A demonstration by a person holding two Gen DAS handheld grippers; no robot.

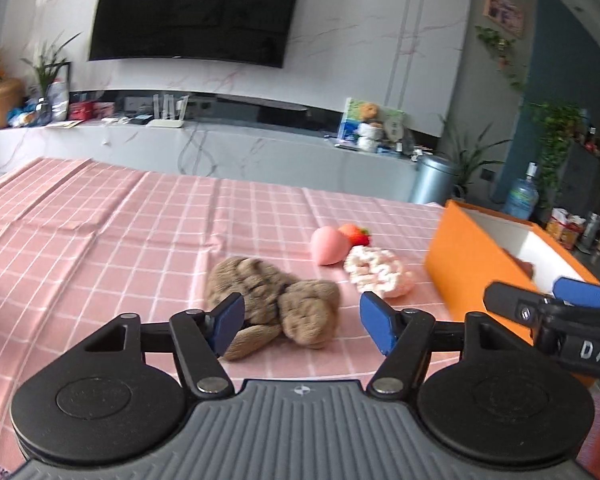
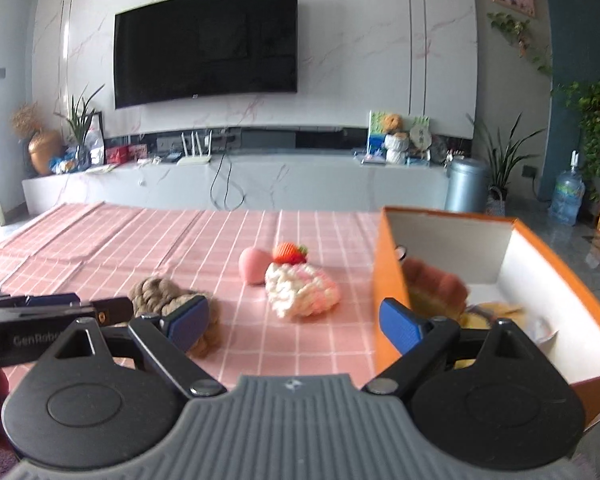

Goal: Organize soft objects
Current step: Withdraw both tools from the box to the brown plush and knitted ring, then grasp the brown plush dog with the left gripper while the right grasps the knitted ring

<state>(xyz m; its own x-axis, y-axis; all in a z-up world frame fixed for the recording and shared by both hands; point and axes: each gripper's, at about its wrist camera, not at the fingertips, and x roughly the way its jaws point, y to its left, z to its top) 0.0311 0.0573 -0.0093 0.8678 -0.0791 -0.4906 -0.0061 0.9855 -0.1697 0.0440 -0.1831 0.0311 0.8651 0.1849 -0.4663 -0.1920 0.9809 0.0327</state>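
We have the left hand-held gripper [image 1: 300,322] low over the counter [image 1: 100,240], its jaws wide apart and empty, framing the brown plush [image 1: 272,300] that lies just ahead of them. The left pad sits at the plush's near edge; we cannot tell whether it touches.

The right hand-held gripper [image 2: 296,326] is also spread apart and holds nothing. Its right finger [image 2: 400,330] hangs over the near wall of the orange box [image 2: 388,300], where a soft orange-pink item [image 2: 436,284] and something yellow [image 2: 492,312] already lie, so we judge it is finishing a drop-off.

Left on the cloth are the plush, the white-and-pink scrunchie [image 1: 378,268] beside the box, and behind it the pink peach [image 1: 330,246] touching the strawberry [image 1: 356,234].

We judge the step in hand to be the left pickup of the plush. Next we should ease forward until both pads straddle its bulk, close gently, lift clear, then carry it right over the box wall.
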